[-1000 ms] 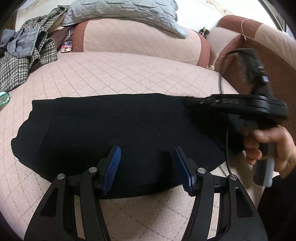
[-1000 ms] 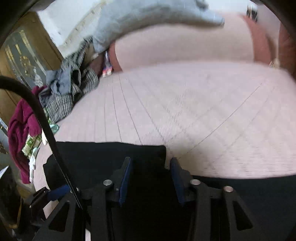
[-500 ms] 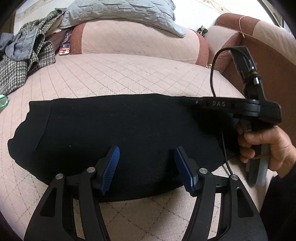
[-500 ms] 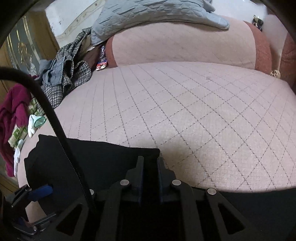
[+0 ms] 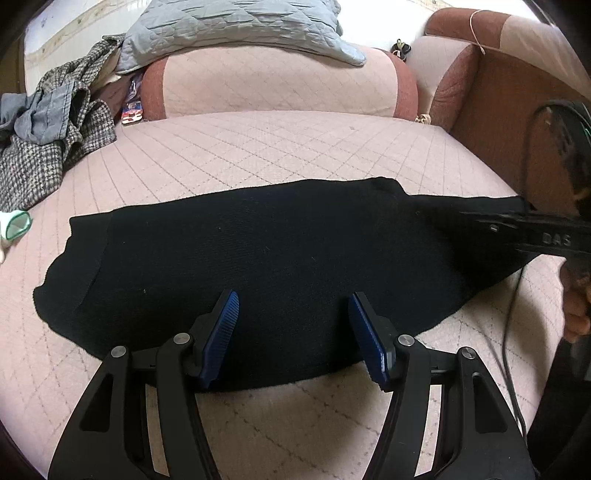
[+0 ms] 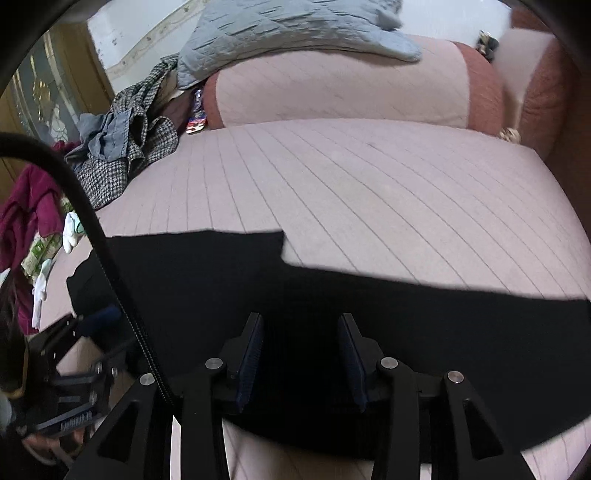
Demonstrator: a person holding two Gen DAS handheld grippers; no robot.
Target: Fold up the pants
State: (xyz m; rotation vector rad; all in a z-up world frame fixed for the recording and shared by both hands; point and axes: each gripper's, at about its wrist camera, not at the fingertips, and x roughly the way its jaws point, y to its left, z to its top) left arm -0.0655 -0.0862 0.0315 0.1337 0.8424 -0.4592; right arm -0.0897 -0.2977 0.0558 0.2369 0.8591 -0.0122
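The black pants [image 5: 258, 258] lie flat, folded across the pink quilted seat, and also show in the right wrist view [image 6: 406, 325]. My left gripper [image 5: 293, 325] is open with blue pads, hovering over the near edge of the pants and holding nothing. My right gripper [image 6: 300, 350] is open over the pants' right part with nothing between its pads. The right gripper also shows at the right edge of the left wrist view [image 5: 535, 236], low over the cloth.
The pink sofa seat [image 5: 277, 155] has a backrest cushion [image 5: 277, 81] with a grey quilt [image 5: 229, 26] on it. A checked coat and grey clothes [image 5: 48, 133] are heaped at the left. A brown armrest [image 5: 517, 110] stands at the right.
My right gripper was shut on the pants' edge half a second ago; it has opened, let go and pulled back to the right. The pants now lie flat. My left gripper stays open.
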